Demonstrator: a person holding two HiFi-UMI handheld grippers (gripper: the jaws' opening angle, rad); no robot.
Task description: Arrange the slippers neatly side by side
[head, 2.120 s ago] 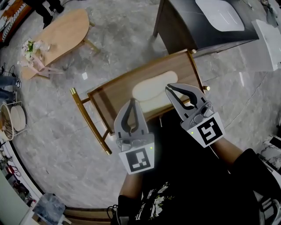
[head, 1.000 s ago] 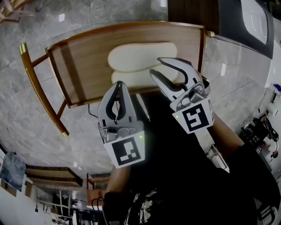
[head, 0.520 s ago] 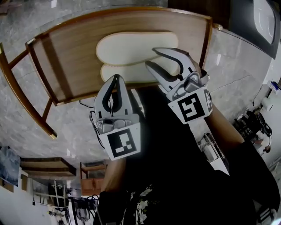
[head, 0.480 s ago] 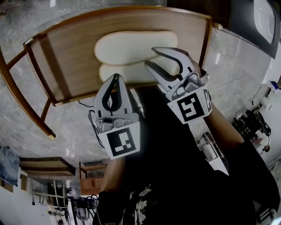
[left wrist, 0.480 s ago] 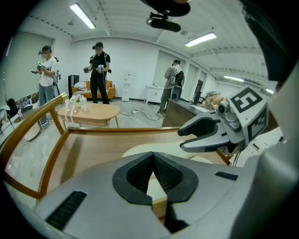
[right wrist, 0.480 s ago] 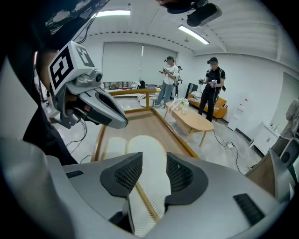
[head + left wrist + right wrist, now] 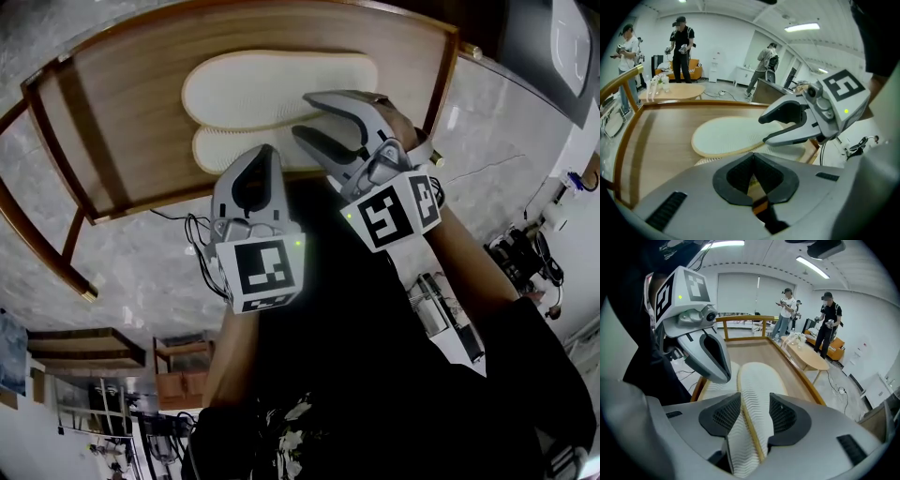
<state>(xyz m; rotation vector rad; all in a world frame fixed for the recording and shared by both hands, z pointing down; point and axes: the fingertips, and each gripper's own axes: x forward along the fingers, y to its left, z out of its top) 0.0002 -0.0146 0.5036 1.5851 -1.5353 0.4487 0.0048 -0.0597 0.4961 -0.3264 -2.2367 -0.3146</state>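
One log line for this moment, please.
top slipper overlapping bottom slipper, soles up, wooden tray | left gripper: shut, empty | right gripper: fingers just been opening, top slipper's edge between, ungripped

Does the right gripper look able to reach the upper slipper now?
Likely yes. The jaws of the right gripper, just opened wider, straddle the end of the upper slipper without pressing it. The shut left gripper sits aside, not blocking.

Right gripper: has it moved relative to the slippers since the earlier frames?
Yes. The right gripper has pushed further in over the slippers; its jaws, just opening, now straddle one slipper's edge.
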